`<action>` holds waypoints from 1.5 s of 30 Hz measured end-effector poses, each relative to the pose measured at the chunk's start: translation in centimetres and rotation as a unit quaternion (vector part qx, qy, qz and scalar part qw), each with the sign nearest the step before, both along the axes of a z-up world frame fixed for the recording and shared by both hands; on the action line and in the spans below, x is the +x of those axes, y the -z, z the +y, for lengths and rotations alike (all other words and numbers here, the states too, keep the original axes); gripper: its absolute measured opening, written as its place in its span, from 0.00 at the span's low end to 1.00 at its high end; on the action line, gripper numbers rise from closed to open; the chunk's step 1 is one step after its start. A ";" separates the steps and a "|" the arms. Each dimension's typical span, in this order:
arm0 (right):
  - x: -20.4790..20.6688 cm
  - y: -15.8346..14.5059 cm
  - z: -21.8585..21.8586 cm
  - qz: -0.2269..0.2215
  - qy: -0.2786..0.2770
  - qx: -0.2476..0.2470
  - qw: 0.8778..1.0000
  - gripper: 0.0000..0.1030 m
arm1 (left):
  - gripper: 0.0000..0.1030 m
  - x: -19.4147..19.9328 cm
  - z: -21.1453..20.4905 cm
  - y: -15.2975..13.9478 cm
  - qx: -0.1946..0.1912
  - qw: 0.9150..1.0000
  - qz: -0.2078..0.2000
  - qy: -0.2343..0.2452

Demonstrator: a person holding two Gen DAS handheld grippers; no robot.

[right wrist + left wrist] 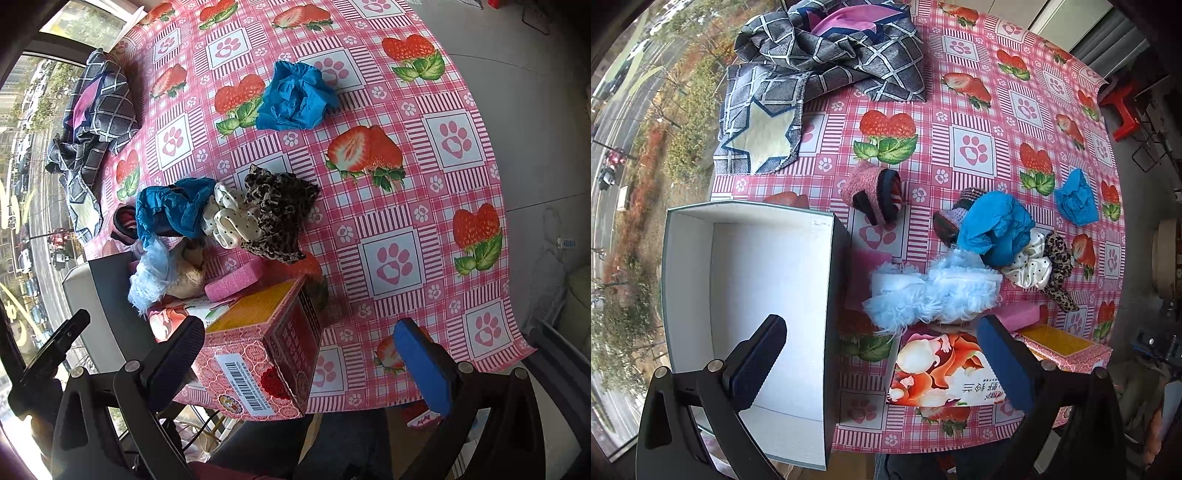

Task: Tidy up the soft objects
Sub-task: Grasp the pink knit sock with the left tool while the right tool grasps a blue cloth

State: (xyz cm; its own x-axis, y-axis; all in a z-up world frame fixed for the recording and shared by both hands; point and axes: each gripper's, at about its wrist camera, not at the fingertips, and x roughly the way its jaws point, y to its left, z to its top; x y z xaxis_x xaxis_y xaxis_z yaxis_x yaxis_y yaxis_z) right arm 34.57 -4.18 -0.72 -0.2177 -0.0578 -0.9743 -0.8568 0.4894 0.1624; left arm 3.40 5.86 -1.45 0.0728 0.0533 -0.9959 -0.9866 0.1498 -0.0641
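A white open box [750, 288] stands at the table's left edge. Right of it lies a pile of soft things: a fluffy light-blue piece [934, 295], a blue cloth [993, 229], a white dotted scrunchie [1028, 264], a leopard scrunchie [1058, 264] and a pink fuzzy slipper [871, 192]. The pile also shows in the right wrist view, with the blue cloth [173, 210] and leopard scrunchie [277, 214]. A second blue cloth [295, 96] lies apart. My left gripper [882, 362] is open and empty, over the box's right wall. My right gripper [303, 362] is open and empty, above a pink carton [266, 362].
A grey checked cloth heap [831, 51] lies at the far left of the table. A flower-printed tissue pack [938, 369] and pink sponges [236, 280] sit near the front edge. The strawberry tablecloth [406, 206] spreads to the right. A window [624, 147] lies left.
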 end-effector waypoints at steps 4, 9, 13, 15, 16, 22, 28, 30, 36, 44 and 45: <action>1.0 1.1 1.9 -0.009 -0.013 -0.013 1.000 1.00 | 1.00 0.9 2.4 1.0 0.003 1.000 0.019 -0.009; 1.8 2.4 4.2 -0.010 -0.025 -0.010 1.000 1.00 | 1.00 2.1 5.0 2.8 -0.005 0.999 0.048 -0.007; 2.7 3.3 6.3 -0.032 -0.024 0.010 0.999 1.00 | 1.00 3.0 7.2 4.4 -0.005 0.999 0.051 -0.001; 3.2 3.9 7.4 -0.038 -0.025 0.016 0.999 1.00 | 1.00 3.2 8.0 5.4 -0.008 0.998 0.061 -0.001; 3.4 4.3 7.9 -0.040 -0.024 0.016 0.999 1.00 | 1.00 3.3 8.5 5.8 -0.010 0.998 0.061 0.000; 4.6 6.1 10.4 -0.039 -0.011 0.024 0.999 1.00 | 1.00 3.5 10.5 8.8 -0.026 0.997 0.076 -0.015; 5.3 7.6 12.4 -0.046 -0.016 0.031 0.998 1.00 | 1.00 3.6 11.7 11.4 -0.045 0.994 0.096 -0.034; 5.3 8.2 13.1 -0.056 -0.021 0.029 0.998 1.00 | 1.00 3.5 11.8 11.9 -0.048 0.993 0.094 -0.047; 5.4 10.7 14.8 -0.066 -0.026 0.016 0.997 1.00 | 1.00 3.7 12.1 13.8 -0.057 0.992 0.094 -0.055; 4.6 15.1 16.6 -0.055 -0.041 -0.005 0.998 1.00 | 1.00 3.5 13.2 16.7 -0.062 0.990 0.095 -0.082; 4.6 15.6 16.6 -0.053 -0.042 -0.007 0.998 1.00 | 0.99 3.4 13.6 17.1 -0.063 0.990 0.094 -0.083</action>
